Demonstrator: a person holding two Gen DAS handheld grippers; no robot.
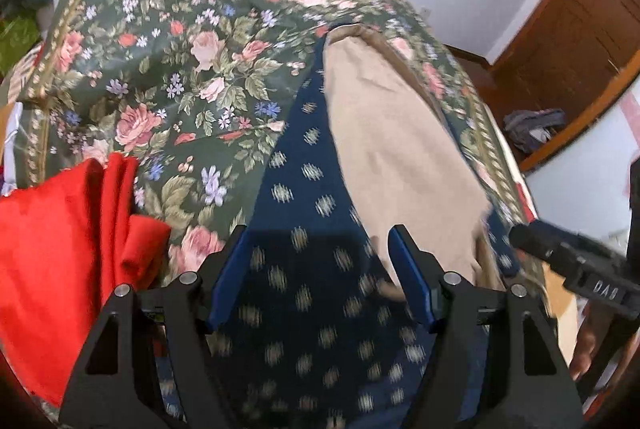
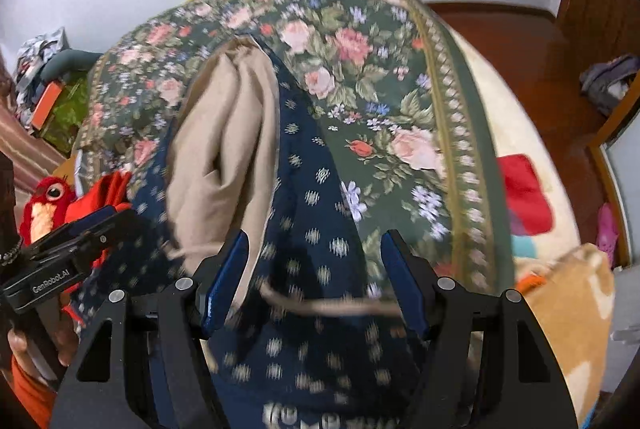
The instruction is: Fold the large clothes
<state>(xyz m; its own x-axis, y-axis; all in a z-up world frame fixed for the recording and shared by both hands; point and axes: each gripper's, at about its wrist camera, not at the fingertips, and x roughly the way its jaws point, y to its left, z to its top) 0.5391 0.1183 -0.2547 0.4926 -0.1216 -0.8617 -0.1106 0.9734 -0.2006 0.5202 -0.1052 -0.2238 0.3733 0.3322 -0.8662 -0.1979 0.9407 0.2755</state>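
A large navy garment with pale dots (image 1: 304, 165) lies on a floral bedspread (image 1: 180, 69), its beige lining (image 1: 392, 133) turned up along the middle. My left gripper (image 1: 319, 233) hovers over the garment's near end, its jaws apart and nothing pinched between the blue pads. In the right wrist view, the same navy garment (image 2: 316, 197) and beige lining (image 2: 224, 133) stretch away from my right gripper (image 2: 316, 237), which is also open just above the cloth. Each gripper appears beside the other: the right gripper (image 1: 560, 257) at the right edge, the left gripper (image 2: 80, 241) at the left edge.
A red cloth (image 1: 60, 249) lies bunched at the left of the bed, with a red plush toy (image 2: 44, 201) beside it. A tan blanket (image 2: 568, 309) and a cream cover with a red patch (image 2: 524, 193) hang at the right. Wooden door (image 1: 560, 29) and floor clothes (image 1: 532, 129) are beyond.
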